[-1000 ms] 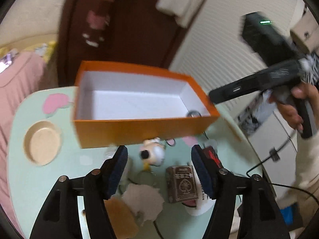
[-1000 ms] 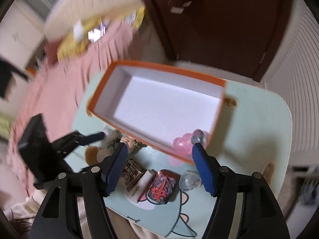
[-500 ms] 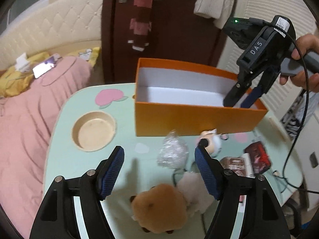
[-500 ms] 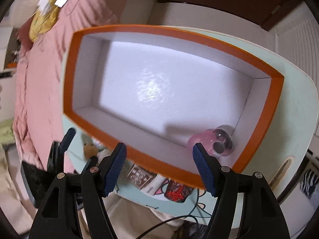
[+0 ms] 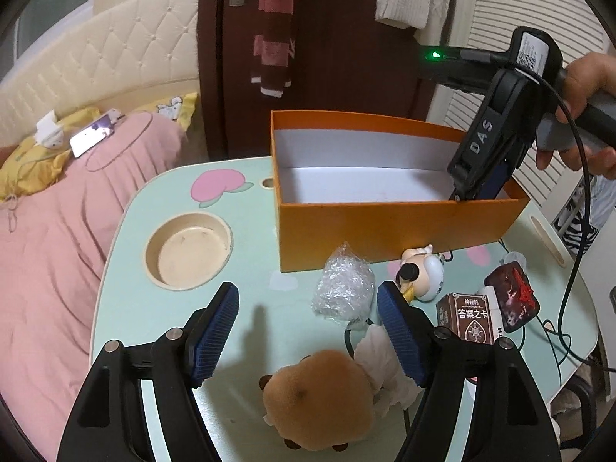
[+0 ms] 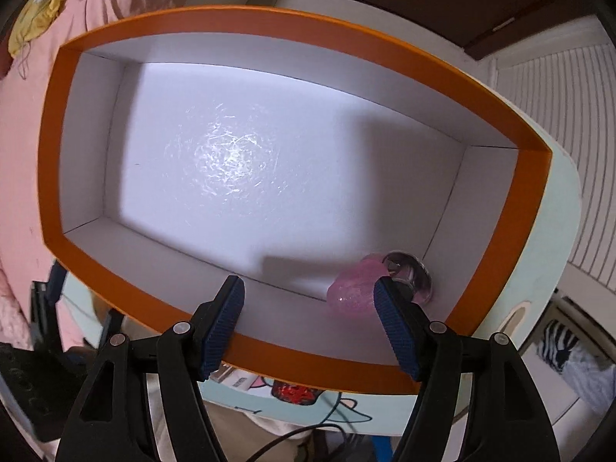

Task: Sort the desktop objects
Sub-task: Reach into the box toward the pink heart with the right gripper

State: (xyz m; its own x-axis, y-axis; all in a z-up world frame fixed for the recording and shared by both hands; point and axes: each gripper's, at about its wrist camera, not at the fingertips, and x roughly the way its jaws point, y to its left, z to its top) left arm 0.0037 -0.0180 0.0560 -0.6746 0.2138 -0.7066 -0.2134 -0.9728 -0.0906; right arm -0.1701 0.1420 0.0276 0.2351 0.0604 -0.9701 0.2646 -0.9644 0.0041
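Presently noted, left wrist view: left gripper [image 5: 308,296] spread wide, jaws just now opening further, nothing between the pads. Held tilted down over the near part of the pale green table [image 5: 250,327].

Observed on the table, outside the orange box [image 5: 385,227]:
- brown plush toy [image 5: 319,404], closest to the camera, below the left gripper's fingers;
- white crumpled tissue [image 5: 381,362], touching the plush on its right;
- crinkled clear plastic wrap [image 5: 342,285], just in front of the box's near wall;
- small white figurine [image 5: 421,275], beside the wrap;
- brown card box [image 5: 467,319] and dark red packet [image 5: 510,292], side by side at far right.

Round beige recess [image 5: 188,246] seen in the tabletop, left of the box.

Right wrist view: right gripper [image 6: 308,285] likewise spread, gripping nothing, pointed steeply down into the box, tips below the rim. Pink glittery object [image 6: 352,292] with a clear rounded part, lying on the white floor in the near right corner, just beside the right-hand pad; contact cannot be told. Remainder of box floor bare.
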